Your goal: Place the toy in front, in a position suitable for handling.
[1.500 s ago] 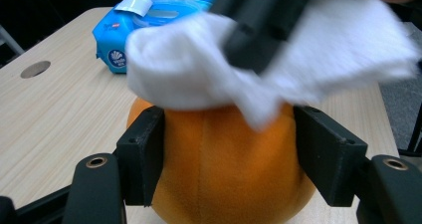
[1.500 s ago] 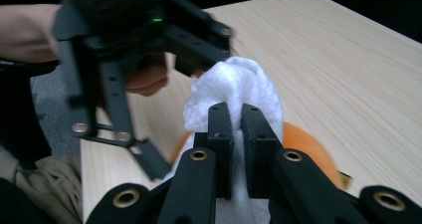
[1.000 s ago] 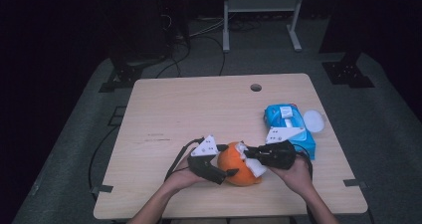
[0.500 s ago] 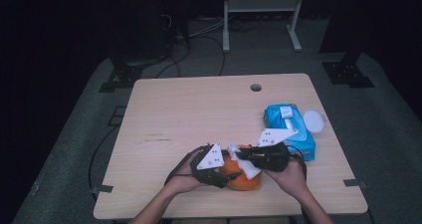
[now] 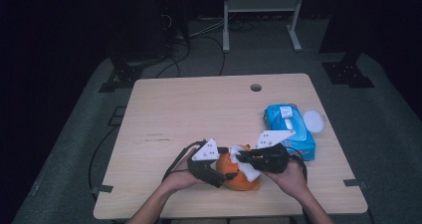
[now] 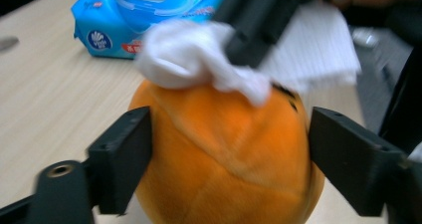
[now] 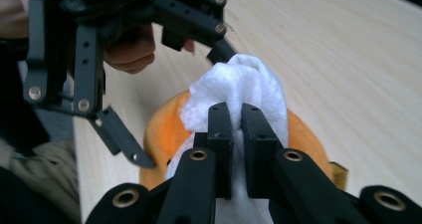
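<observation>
High view: an orange plush ball (image 5: 238, 173) is seen resting on the wooden table (image 5: 199, 109) near its front edge, between the two hands. The left gripper (image 5: 219, 173) is set against its left side, and the right gripper (image 5: 244, 159) is held over its top with a white wipe (image 5: 247, 168). A blue wipes packet (image 5: 289, 130) lies just beyond the right gripper, with its white lid (image 5: 314, 120) swung open at the far right; the contents cannot be made out from here.

Left gripper view: the orange plush ball (image 6: 226, 157) is bracketed by the two black jaws, spread wide and standing at its flanks; firm contact cannot be confirmed. The white wipe (image 6: 209, 59) is pressed on the ball's top by the right gripper (image 6: 249, 47). The blue wipes packet (image 6: 149, 15) is noted behind.

Right gripper view: the right gripper (image 7: 236, 134) is pinched on the white wipe (image 7: 244, 84), jaws nearly together. The left gripper (image 7: 179, 99) is seen beyond the ball (image 7: 164, 129).
</observation>
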